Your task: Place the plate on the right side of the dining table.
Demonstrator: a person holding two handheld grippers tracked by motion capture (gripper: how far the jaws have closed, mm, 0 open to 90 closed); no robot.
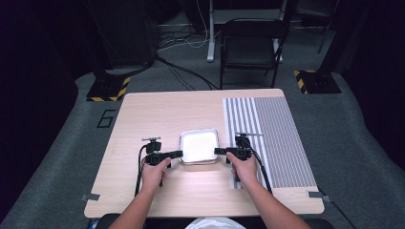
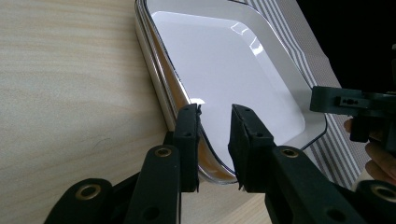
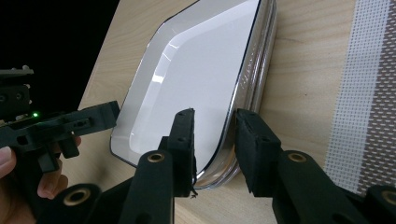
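Note:
A stack of white square trays (image 1: 198, 146) with rounded corners lies on the wooden table (image 1: 157, 114), a little in front of its middle. My left gripper (image 1: 180, 154) reaches in level from the left. In the left gripper view the trays' (image 2: 224, 56) left rim runs between my left gripper's (image 2: 215, 108) jaws, which are shut on it. My right gripper (image 1: 217, 151) comes in from the opposite side. Its jaws (image 3: 214, 113) straddle the right rim of the trays (image 3: 201, 65), with a strip of white showing between the inner pad and the rim.
A grey and white striped mat (image 1: 272, 133) covers the right part of the table, just beyond my right hand. A black folding chair (image 1: 250, 45) stands behind the table's far edge. Cables trail from both grippers toward the front edge.

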